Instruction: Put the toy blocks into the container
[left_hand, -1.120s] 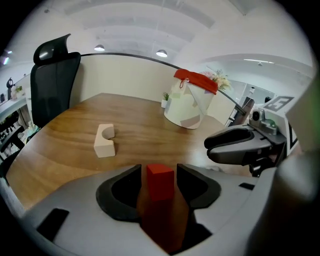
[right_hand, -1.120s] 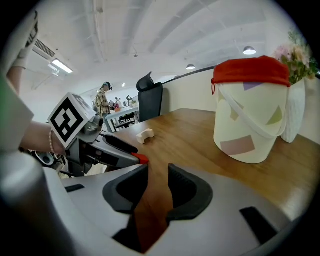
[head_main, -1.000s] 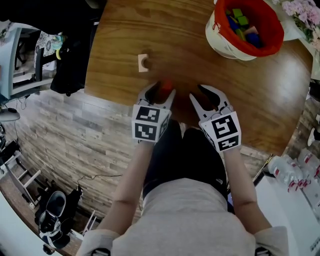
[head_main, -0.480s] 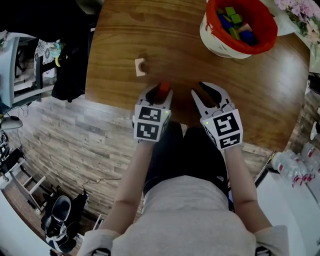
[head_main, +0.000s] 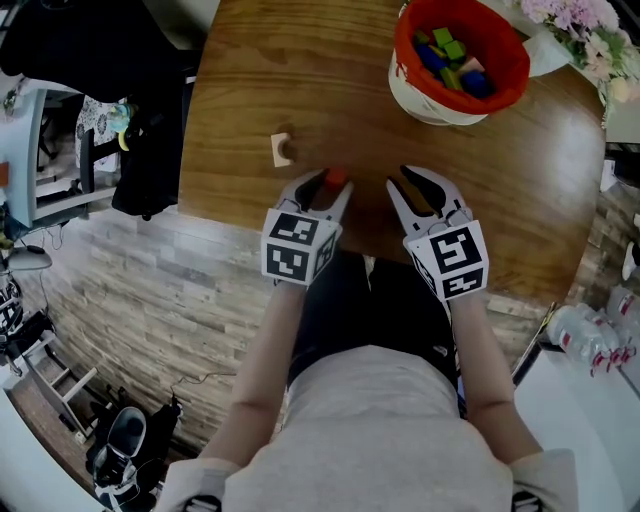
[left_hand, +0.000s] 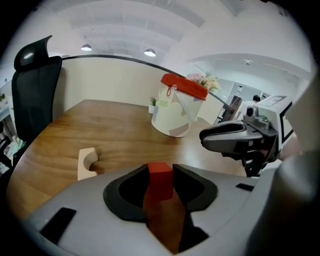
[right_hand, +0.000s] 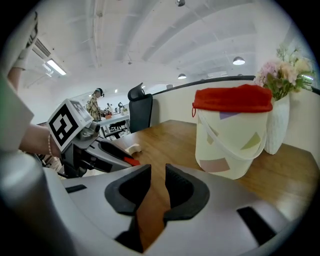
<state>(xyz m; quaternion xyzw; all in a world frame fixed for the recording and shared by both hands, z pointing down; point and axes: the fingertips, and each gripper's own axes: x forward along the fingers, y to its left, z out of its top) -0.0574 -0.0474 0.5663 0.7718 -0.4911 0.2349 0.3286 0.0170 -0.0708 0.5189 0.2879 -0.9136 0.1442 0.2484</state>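
**Grippers: two.**
- Left gripper (head_main: 322, 186): clamped on one red block (left_hand: 160, 179), near the table's (head_main: 240, 70) near edge. Its jaws have just closed in on the block, then eased slightly.
- Right gripper (head_main: 415, 188): empty. Its jaws have just been closing, with a narrow gap left between them.

**Loose blocks on the table: one.** A beige arch block (head_main: 282, 149), to the left of the left gripper.

**Container (head_main: 432, 104): one.** A cream pail with a red lining, at the far right. It holds several green, blue and pink blocks, exact count unclear.

**Vase of flowers (right_hand: 286, 120): one.** It stands beside the container.

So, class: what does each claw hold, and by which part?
Left claw pinches the red block by its two side faces, jaws just eased slightly. Right claw, jaws just closing, holds nothing.
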